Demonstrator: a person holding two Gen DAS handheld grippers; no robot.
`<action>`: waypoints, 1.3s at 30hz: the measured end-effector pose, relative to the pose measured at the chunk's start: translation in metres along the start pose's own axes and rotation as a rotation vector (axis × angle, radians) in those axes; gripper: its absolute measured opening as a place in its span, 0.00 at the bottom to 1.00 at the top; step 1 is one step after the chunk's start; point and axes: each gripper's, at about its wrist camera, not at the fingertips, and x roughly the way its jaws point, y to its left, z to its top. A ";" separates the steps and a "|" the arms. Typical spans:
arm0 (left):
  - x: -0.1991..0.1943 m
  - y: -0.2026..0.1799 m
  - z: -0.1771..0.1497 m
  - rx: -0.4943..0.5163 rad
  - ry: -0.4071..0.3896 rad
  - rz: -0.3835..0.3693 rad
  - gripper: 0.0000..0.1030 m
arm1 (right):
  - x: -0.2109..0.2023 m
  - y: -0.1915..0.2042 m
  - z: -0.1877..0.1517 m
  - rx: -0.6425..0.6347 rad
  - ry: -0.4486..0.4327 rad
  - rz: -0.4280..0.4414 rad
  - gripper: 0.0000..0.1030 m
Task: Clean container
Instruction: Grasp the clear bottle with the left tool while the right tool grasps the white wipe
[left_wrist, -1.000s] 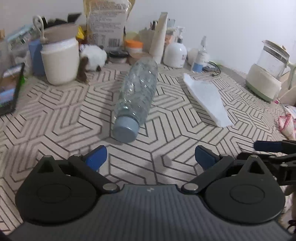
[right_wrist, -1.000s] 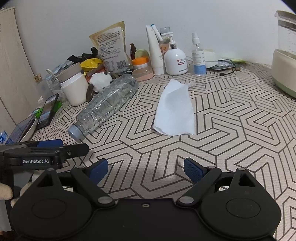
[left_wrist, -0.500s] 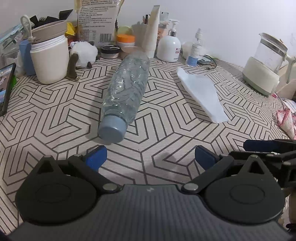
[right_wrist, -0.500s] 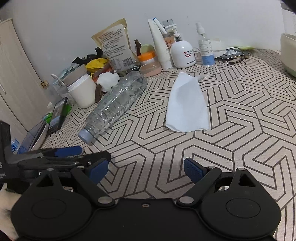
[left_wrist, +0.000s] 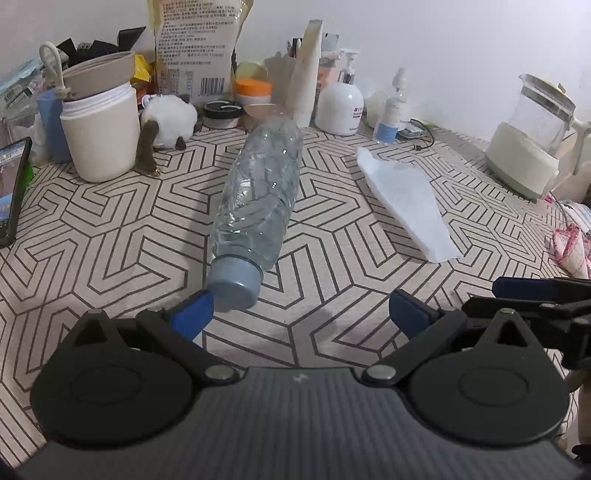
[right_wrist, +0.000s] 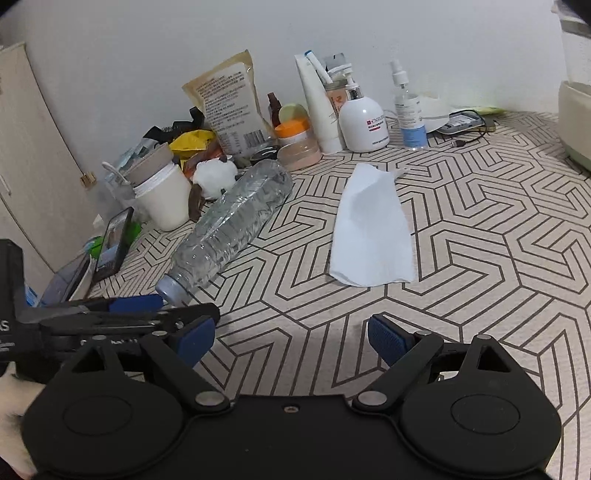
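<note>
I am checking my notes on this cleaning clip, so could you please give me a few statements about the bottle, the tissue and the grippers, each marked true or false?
1. The plastic bottle stands upright. False: it lies on its side, cap toward the camera.
2. The white tissue lies flat on the patterned table, apart from the bottle. True.
3. The left gripper is shut on the cap. False: its jaws are open, with the cap close to one fingertip.
4. The right gripper is open and holds nothing. True.
5. The cream jar lies tipped over. False: it stands upright.
</note>
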 end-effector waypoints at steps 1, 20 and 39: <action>-0.001 0.000 0.000 -0.002 -0.003 -0.001 1.00 | 0.000 0.001 0.000 -0.002 0.001 -0.002 0.91; -0.018 0.000 0.022 0.067 -0.076 -0.018 1.00 | 0.002 -0.002 0.028 -0.041 -0.001 -0.044 0.92; 0.082 0.014 0.072 0.249 0.109 0.040 0.98 | 0.101 -0.067 0.107 -0.014 0.164 -0.179 0.62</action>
